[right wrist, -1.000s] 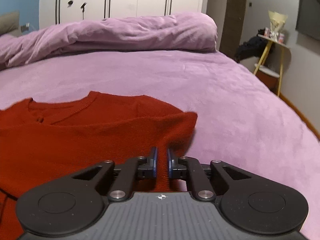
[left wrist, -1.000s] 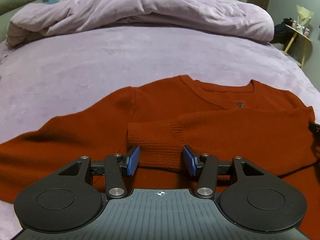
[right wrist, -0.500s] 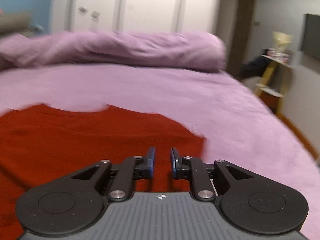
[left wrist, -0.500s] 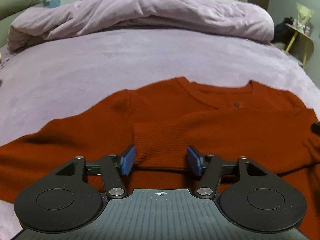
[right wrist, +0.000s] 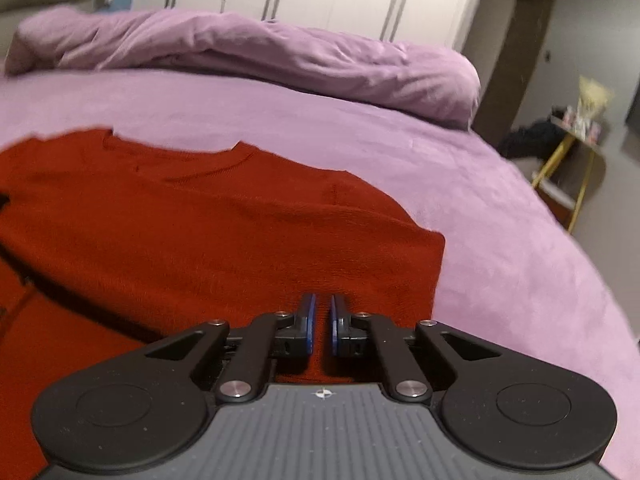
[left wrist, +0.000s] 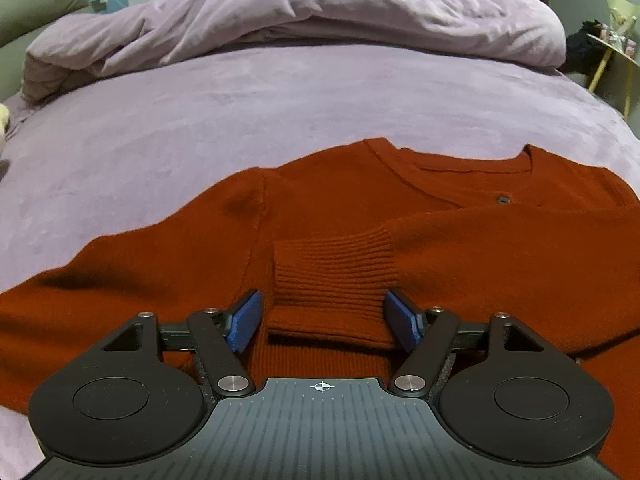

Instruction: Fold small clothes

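Behind red sweater [left wrist: 340, 208], bunched lilac duvet [left wrist: 300, 20]; yellow-legged side table [right wrist: 568, 160] right.

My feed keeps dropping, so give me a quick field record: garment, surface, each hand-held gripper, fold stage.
garment: rust-red knit cardigan, lying flat, neckline away from the camera
surface: purple bed cover, bunched duvet behind
right sleeve: folded across the body, ribbed cuff near the middle
left sleeve: spread outward, not yet folded
left hand-held gripper: jaws opening, cuff between them, pads clear
right hand-held gripper: shut, over the cardigan's right edge; grip on cloth unclear
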A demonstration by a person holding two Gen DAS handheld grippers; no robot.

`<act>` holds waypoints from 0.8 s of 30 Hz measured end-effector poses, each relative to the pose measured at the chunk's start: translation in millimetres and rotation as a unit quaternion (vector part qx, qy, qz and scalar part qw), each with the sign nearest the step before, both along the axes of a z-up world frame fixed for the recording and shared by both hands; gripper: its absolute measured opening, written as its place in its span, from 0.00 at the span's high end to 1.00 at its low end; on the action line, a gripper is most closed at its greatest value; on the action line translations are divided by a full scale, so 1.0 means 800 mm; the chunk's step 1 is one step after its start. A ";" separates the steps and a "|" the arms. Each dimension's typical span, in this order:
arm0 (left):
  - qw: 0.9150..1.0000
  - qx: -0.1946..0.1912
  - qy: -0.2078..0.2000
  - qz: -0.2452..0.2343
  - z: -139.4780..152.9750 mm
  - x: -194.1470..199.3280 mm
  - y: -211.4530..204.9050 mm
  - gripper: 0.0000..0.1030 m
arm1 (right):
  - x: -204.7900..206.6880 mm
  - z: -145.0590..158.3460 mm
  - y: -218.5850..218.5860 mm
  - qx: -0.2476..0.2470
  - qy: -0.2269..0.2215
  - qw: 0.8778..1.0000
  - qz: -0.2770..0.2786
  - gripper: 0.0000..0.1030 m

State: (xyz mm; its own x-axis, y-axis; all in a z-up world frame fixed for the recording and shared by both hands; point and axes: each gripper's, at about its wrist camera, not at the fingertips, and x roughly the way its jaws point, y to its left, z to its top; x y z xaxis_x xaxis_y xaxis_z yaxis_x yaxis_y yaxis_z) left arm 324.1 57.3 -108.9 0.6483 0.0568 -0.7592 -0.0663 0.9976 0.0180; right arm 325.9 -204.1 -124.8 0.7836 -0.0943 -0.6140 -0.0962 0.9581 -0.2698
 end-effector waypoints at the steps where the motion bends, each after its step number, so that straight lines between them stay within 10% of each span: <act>1: 1.000 -0.001 0.001 0.002 0.000 0.000 0.002 0.24 | -0.001 -0.001 0.003 -0.011 -0.001 1.000 0.002 0.95; 9: 0.998 -0.056 0.019 0.035 0.025 -0.054 0.050 0.24 | -0.018 0.023 0.005 0.019 0.030 0.999 0.005 0.89; 15: 0.980 -0.127 -0.034 0.147 0.043 -0.172 0.182 0.18 | -0.099 0.054 -0.009 0.153 0.053 0.987 0.006 0.62; 19: 0.939 -0.171 -0.055 0.295 0.024 -0.228 0.308 0.24 | -0.142 0.053 -0.006 0.214 0.078 0.974 -0.004 0.62; 24: 0.854 -0.302 -0.113 0.408 -0.010 -0.267 0.431 0.47 | -0.162 0.054 0.016 0.236 0.099 0.966 -0.016 0.62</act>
State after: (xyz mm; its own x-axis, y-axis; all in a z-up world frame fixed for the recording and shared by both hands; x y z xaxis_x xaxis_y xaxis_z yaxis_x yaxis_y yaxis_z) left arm 110.1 402.1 -116.5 0.7138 0.2030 -0.6703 -0.6781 0.4397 -0.5890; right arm 196.0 -191.2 -81.8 0.6482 0.2107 -0.7318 -0.0686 0.9732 0.2195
